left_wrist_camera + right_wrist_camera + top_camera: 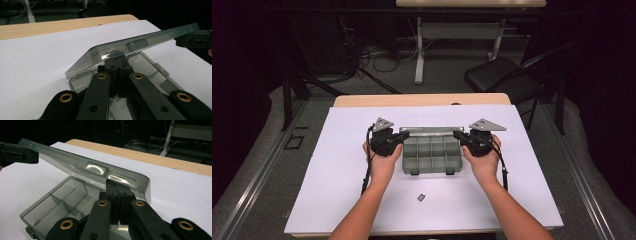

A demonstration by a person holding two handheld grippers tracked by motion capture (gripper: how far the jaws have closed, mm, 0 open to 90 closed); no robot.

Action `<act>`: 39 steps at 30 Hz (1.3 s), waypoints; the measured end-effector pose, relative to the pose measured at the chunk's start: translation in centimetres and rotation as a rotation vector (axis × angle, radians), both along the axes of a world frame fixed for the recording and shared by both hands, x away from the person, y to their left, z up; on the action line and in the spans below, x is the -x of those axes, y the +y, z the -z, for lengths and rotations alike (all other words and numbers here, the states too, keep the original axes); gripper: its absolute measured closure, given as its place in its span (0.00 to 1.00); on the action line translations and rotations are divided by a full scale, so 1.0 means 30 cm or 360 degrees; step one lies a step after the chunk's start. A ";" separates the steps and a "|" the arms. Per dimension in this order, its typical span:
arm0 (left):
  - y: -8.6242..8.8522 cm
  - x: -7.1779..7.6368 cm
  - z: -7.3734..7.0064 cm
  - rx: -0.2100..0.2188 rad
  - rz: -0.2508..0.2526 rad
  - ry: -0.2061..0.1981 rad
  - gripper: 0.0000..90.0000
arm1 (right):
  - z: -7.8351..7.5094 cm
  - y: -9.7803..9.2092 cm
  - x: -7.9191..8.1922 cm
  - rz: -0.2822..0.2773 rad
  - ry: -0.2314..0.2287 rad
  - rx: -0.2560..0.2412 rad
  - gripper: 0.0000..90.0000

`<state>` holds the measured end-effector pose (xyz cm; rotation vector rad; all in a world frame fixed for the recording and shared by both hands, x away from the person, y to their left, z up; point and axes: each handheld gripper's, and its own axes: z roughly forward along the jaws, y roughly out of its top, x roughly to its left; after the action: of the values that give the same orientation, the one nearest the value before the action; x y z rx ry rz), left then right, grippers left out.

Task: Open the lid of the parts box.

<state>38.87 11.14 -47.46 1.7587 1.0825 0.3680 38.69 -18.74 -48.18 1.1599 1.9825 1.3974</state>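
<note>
left gripper (398, 137): jaws pressed together under the lid's left end
right gripper (459, 136): jaws closed under the lid's right end
lid (140, 43): raised, tilted, half open
box (432, 156): centre of white mat (337, 175), compartments exposed
small dark piece (422, 197): lying near front edge

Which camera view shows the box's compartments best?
The high view: it looks down into the box and shows its whole grid of dividers. The right gripper view shows several compartments under the raised lid; the left gripper view shows a few, partly hidden.
</note>
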 end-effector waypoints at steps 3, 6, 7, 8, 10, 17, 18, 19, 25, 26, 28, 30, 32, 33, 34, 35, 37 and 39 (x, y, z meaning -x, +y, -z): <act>0.006 0.001 -0.002 -0.0010 0.0002 -0.0011 1.00 | 0.002 0.006 0.004 -0.0005 -0.0006 0.0003 1.00; 0.014 -0.001 -0.003 0.0002 -0.0003 -0.0016 1.00 | 0.002 0.013 0.009 -0.0002 -0.0025 0.0017 0.99; 0.016 -0.002 -0.004 0.0000 -0.0004 -0.0020 1.00 | 0.002 0.014 0.009 -0.0004 -0.0030 0.0020 0.99; 0.016 -0.003 -0.004 0.0003 -0.0005 -0.0023 1.00 | 0.001 0.015 0.010 0.0001 -0.0028 0.0019 0.98; 0.018 -0.002 -0.005 0.0000 -0.0003 -0.0022 1.00 | 0.001 0.016 0.012 0.0005 -0.0036 0.0021 0.97; 0.024 -0.002 -0.011 0.0006 -0.0003 -0.0032 1.00 | -0.004 -0.006 0.045 0.0003 -0.0045 0.0062 0.86; 0.025 -0.004 -0.012 0.0023 0.0000 -0.0031 1.00 | -0.005 -0.016 0.052 0.0008 -0.0049 0.0058 0.82; 0.026 -0.004 -0.016 0.0020 0.0003 -0.0034 1.00 | -0.005 -0.027 0.058 0.0016 -0.0055 0.0054 0.78; 0.020 -0.007 -0.018 0.0017 0.0014 -0.0040 1.00 | 0.003 -0.082 0.049 0.0159 -0.0055 0.0123 0.51; 0.017 -0.007 -0.017 0.0016 0.0016 -0.0038 1.00 | 0.005 -0.087 0.044 0.0176 -0.0051 0.0124 0.50; 0.017 -0.007 -0.017 0.0015 0.0020 -0.0038 1.00 | 0.009 -0.101 0.028 0.0183 -0.0012 0.0092 0.48; 0.017 -0.007 -0.017 0.0013 0.0020 -0.0035 1.00 | 0.011 -0.109 0.019 0.0181 0.0016 0.0068 0.48; 0.017 -0.006 -0.017 0.0013 0.0022 -0.0035 1.00 | 0.014 -0.116 0.010 0.0164 0.0038 0.0043 0.52; 0.016 -0.006 -0.016 0.0012 0.0021 -0.0035 1.00 | 0.015 -0.118 0.009 0.0152 0.0055 0.0043 0.51; 0.017 -0.006 -0.017 0.0010 0.0024 -0.0031 1.00 | 0.017 -0.117 0.004 0.0146 0.0051 0.0035 0.50; 0.016 -0.006 -0.016 0.0012 0.0018 -0.0036 1.00 | 0.019 -0.116 0.002 0.0142 0.0056 0.0035 0.50; 0.016 -0.006 -0.016 0.0009 0.0018 -0.0036 1.00 | 0.021 -0.114 -0.002 0.0133 0.0054 0.0059 0.47; 0.016 -0.007 -0.016 0.0011 0.0018 -0.0036 1.00 | 0.026 -0.110 -0.009 0.0173 0.0045 0.0079 0.48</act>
<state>39.07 11.62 -46.99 1.7499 1.0558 0.3757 38.96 -22.03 -48.96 1.2519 1.9312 1.2772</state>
